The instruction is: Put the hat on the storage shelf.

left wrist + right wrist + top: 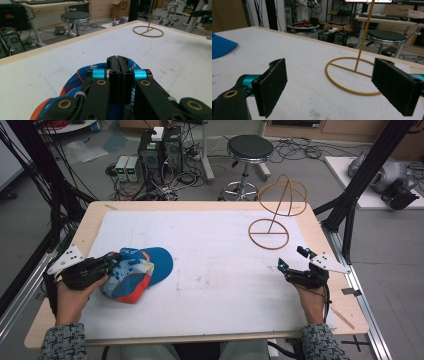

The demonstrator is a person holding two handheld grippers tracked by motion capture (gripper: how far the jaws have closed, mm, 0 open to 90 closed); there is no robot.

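We have the blue-and-orange cap (136, 272) lying at nine o'clock on the white mat (215, 270), close to the mat's left edge. Our left gripper (114, 261) sits on its crown, jaws pressed flat together, pinching cap fabric. In the left gripper view the cap (75, 82) is mostly hidden under the jaws, so the pinched fold itself is hard to make out. The middle of the mat lies open. At two o'clock stands the wire hat stand (274, 217), its ring base (352, 75) bare. Our right gripper (292, 259) rests at four o'clock, jaws spread wide, gripping nothing.
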